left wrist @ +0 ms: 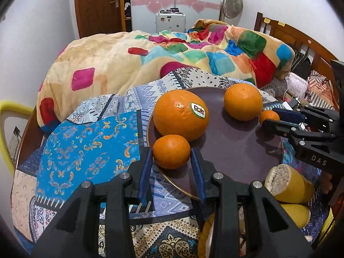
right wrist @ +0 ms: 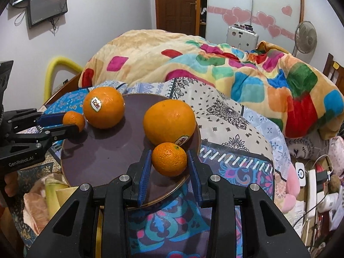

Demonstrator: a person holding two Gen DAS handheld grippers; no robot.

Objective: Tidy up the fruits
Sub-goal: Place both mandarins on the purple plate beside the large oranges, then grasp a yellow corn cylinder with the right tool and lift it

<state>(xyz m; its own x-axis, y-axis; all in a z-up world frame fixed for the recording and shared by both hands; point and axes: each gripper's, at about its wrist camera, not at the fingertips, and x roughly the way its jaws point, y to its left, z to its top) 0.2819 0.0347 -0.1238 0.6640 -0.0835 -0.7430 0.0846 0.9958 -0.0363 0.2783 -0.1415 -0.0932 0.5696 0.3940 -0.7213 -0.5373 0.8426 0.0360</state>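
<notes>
A dark purple round plate (left wrist: 232, 146) (right wrist: 111, 150) lies on a patterned cloth. Two large oranges sit on it: one with a Dole sticker (left wrist: 181, 115) (right wrist: 103, 107) and another (left wrist: 243, 101) (right wrist: 169, 122). My left gripper (left wrist: 172, 157) (right wrist: 73, 126) has its blue pads on either side of a small mandarin (left wrist: 171, 151) (right wrist: 74, 120) at the plate's near-left rim. My right gripper (right wrist: 169, 161) (left wrist: 268, 121) likewise brackets a second small mandarin (right wrist: 169, 159) (left wrist: 269, 117) at the opposite rim. Both mandarins rest on the plate.
A colourful blanket (left wrist: 163, 60) is heaped on the bed behind the plate. Yellow cut pieces with pale ends (left wrist: 288, 185) lie by the plate's right edge in the left wrist view. Chargers and cables (right wrist: 311, 185) clutter the right side. A wooden headboard (left wrist: 296, 36) stands far right.
</notes>
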